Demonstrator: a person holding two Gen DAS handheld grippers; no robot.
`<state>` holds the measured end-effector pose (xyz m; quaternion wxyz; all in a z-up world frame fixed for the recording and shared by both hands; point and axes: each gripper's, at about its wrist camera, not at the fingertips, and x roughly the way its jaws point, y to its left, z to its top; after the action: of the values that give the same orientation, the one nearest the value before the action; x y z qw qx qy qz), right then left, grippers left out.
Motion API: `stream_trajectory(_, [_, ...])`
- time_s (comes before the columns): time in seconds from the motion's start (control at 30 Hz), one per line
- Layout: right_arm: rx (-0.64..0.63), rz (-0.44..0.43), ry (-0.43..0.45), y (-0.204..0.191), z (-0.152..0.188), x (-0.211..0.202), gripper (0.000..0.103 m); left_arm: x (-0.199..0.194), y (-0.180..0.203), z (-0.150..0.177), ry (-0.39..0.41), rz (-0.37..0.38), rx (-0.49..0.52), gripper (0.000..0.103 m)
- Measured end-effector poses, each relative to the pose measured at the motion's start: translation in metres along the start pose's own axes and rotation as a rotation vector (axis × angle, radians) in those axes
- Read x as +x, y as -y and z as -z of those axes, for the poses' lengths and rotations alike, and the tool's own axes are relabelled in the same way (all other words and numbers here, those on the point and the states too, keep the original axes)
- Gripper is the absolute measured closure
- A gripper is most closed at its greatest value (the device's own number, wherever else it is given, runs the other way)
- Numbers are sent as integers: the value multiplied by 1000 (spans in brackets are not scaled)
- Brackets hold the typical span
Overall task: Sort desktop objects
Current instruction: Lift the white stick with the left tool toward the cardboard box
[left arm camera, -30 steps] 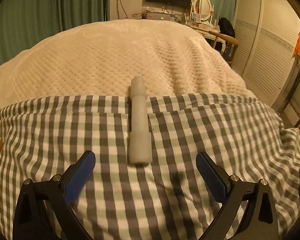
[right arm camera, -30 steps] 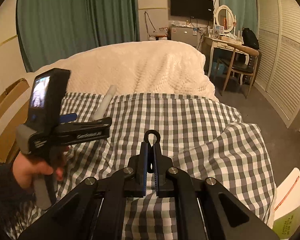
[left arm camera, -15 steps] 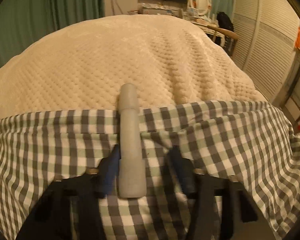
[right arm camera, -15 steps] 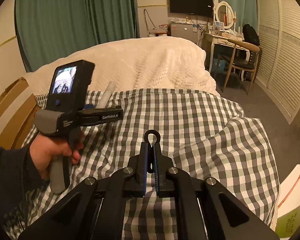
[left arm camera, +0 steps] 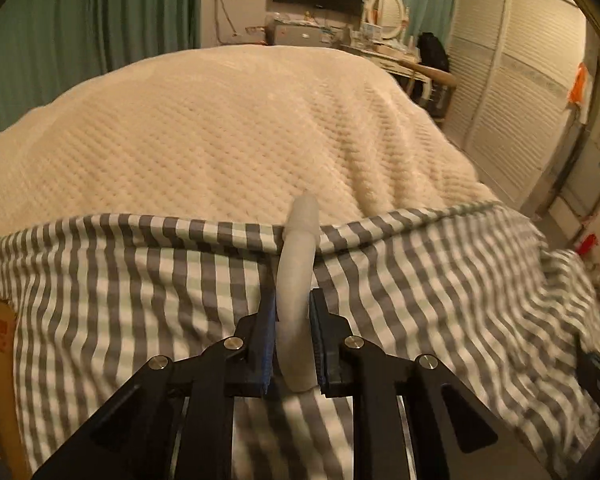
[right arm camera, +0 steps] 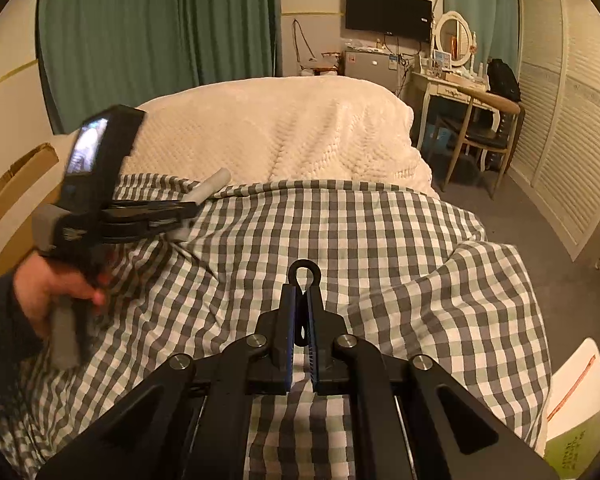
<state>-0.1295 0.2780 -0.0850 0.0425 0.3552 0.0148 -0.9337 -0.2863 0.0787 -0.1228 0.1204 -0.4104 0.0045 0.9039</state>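
Observation:
My left gripper [left arm camera: 293, 300] is shut on a long white cylindrical tube [left arm camera: 298, 272], whose far end points out over the seam between the checked cloth and the cream blanket. In the right wrist view the tube [right arm camera: 214, 184] sticks out of the left gripper [right arm camera: 192, 210] at the left, raised slightly off the cloth. My right gripper [right arm camera: 303, 294] is shut on a small black loop-ended object [right arm camera: 304, 274], held above the middle of the checked cloth.
A grey and white checked cloth [right arm camera: 360, 240] covers the near bed, a cream blanket [left arm camera: 228, 128] the far part. A cardboard box [right arm camera: 12, 188] stands at the left. A dressing table and chair [right arm camera: 484, 120] and louvred wardrobe doors [right arm camera: 572, 128] are at the right.
My left gripper moved forward around the white tube and closed on it; the tube's near end now sits between the jaws, lifted a little. My right gripper has stayed still.

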Motion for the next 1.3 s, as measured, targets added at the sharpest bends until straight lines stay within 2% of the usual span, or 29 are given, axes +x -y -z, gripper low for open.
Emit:
stream_trajectory(0.13, [-66,40,12,-14,2,-9,98,-31,-9,17,-6,-2,-15,88])
stream_trajectory(0.43, [-61,50,41,-60,-10,-52,98,-102,-43,63,-51,37,-61,88])
stream_trajectory(0.5, [-93,78,56,-78,-6,-64,98,-118,-49,74,-56,45,-64,89])
stream_trajectory(0.6, [-109,84,37,-101,6,-77,98,-142,-53,88,-54,76,-68,89])
stream_trajectory(0.67, [-93,70,15,-114,15,-84,98,-157,-49,96,-51,67,-15,90])
stream_trajectory(0.77, [-103,66,-20,-136,28,-93,98,-183,-46,109,-31,103,35,90])
stream_trajectory(0.8, [-107,61,-31,-143,32,-96,98,-189,-46,111,-30,113,43,94])
stream_trajectory(0.87, [-118,61,-43,-153,38,-101,98,-203,-49,118,-29,137,44,98])
stream_trajectory(1.0, [-106,39,-62,-171,48,-114,98,-230,-62,121,-5,164,28,98])
stream_trajectory(1.1, [-90,25,-75,-182,50,-124,98,-244,-68,121,-1,174,27,99])
stream_trajectory(1.2, [-100,33,-70,-189,45,-133,98,-240,-71,127,-84,209,22,97])
stream_trajectory(1.23, [-106,36,-67,-192,43,-135,98,-235,-69,132,-113,196,31,97])
stream_trajectory(1.27, [-112,38,-62,-195,42,-137,98,-231,-67,138,-118,184,35,95])
stream_trajectory(1.3, [-118,38,-58,-197,41,-138,98,-223,-64,146,-131,178,31,85])
